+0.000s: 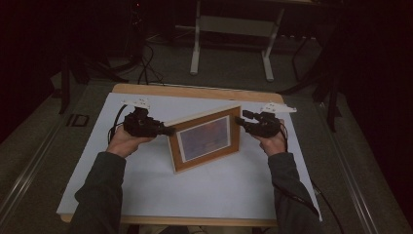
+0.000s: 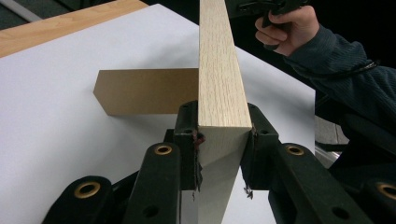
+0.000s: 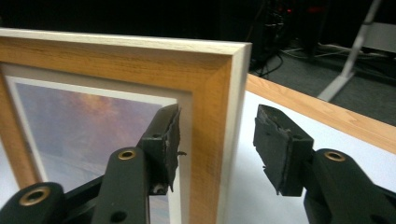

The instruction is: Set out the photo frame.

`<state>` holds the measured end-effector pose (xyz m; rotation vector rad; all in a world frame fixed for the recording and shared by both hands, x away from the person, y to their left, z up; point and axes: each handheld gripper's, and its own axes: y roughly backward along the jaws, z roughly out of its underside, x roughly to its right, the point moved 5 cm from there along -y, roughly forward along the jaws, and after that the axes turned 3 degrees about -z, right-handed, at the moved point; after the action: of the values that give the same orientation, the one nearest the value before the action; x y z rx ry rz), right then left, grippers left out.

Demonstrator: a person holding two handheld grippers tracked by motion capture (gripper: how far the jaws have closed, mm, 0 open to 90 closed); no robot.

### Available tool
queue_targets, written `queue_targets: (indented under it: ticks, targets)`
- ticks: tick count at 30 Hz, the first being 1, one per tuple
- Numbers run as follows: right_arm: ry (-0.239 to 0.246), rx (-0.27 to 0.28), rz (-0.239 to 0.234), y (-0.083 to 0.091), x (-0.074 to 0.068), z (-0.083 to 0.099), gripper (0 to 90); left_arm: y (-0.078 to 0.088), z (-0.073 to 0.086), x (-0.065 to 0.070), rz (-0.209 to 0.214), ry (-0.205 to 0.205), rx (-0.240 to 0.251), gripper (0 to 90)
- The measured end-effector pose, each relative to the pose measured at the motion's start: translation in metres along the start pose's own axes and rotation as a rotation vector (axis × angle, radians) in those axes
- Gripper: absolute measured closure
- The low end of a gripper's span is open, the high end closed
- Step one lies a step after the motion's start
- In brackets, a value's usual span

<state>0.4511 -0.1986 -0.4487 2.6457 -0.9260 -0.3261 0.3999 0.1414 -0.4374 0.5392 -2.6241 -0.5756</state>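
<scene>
Picture frame (image 1: 207,139) standing upright mid-desk (image 1: 146,190); left gripper (image 2: 219,140) clamping its 9 o'clock edge, right gripper (image 3: 217,135) gaping around the 3 o'clock edge, not gripping. Risk: frame is tipping if the left lets go.

frame (image 1: 207,139) upright mid-table (image 1: 146,195), left gripper (image 1: 168,130) at its left edge, right gripper (image 1: 239,121) at its right edge.

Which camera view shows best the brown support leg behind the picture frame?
The left gripper view: the support leg shows flat behind the picture frame. The high view and right gripper view show the frame's front instead.
</scene>
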Motion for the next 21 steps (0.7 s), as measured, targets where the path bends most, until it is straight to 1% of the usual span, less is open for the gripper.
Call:
queue_targets:
  ticks: [5, 9, 14, 18, 21]
  targets:
    - [-0.003, -0.009, -0.054, -0.006, -0.002, 0.0, 45.4, -0.001, 0.0, -0.001, 0.01, 0.0, 0.004, 72.9]
    - [-0.014, -0.015, -0.081, -0.013, -0.001, -0.001, 41.0, -0.001, -0.001, -0.003, 0.013, -0.008, -0.002, 72.9]
    - [-0.018, -0.024, -0.094, -0.019, 0.001, -0.002, 40.4, -0.002, -0.003, -0.006, 0.021, -0.019, 0.002, 72.9]
    - [-0.026, -0.022, -0.1, -0.021, 0.001, -0.003, 41.1, -0.003, -0.004, -0.009, 0.022, -0.016, 0.011, 72.9]
    - [-0.047, -0.012, -0.105, -0.019, 0.004, -0.002, 44.5, -0.004, -0.005, -0.011, 0.004, -0.013, 0.023, 72.7]
